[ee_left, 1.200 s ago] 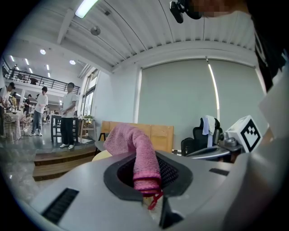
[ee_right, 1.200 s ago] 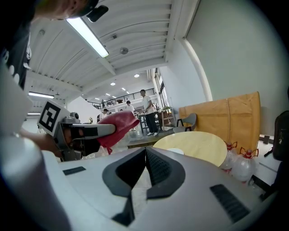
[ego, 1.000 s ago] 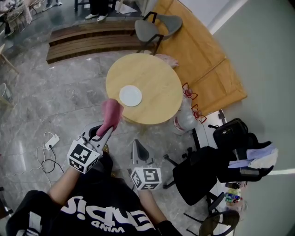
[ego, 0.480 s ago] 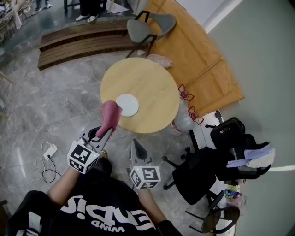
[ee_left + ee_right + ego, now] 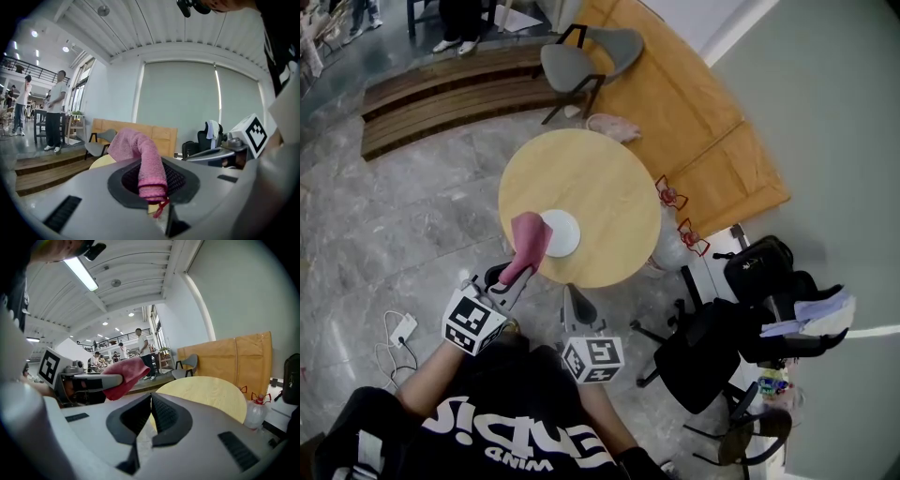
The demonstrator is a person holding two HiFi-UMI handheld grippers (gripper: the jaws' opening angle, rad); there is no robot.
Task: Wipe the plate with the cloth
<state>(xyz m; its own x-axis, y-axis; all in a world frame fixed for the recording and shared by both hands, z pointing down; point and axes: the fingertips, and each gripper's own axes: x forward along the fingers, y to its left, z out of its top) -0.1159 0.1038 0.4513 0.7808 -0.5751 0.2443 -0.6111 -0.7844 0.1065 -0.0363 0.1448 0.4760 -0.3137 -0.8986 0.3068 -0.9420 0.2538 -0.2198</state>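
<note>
A white plate [image 5: 563, 232] lies on the round wooden table [image 5: 600, 187], near its front edge. My left gripper [image 5: 517, 274] is shut on a pink cloth [image 5: 528, 242], which sticks up out of the jaws and, in the head view, overlaps the plate's left edge. The left gripper view shows that cloth [image 5: 143, 157] pinched between the pads. My right gripper [image 5: 573, 294] is held lower, before the table's front edge, shut with nothing in it. In the right gripper view its jaws [image 5: 151, 404] meet, with the cloth [image 5: 124, 376] at the left and the table [image 5: 206, 392] ahead.
A grey chair [image 5: 595, 52] and wooden steps [image 5: 441, 89] stand beyond the table. Wooden panels [image 5: 703, 122] lie at the right. A large water bottle [image 5: 667, 251] stands by the table's right side. A black office chair [image 5: 703, 347] is at my right. A power strip [image 5: 401, 328] lies left.
The table and plate have come nearer to the grippers in the head view. The cloth tip now overlaps the plate's left edge. Both grippers keep their states.
</note>
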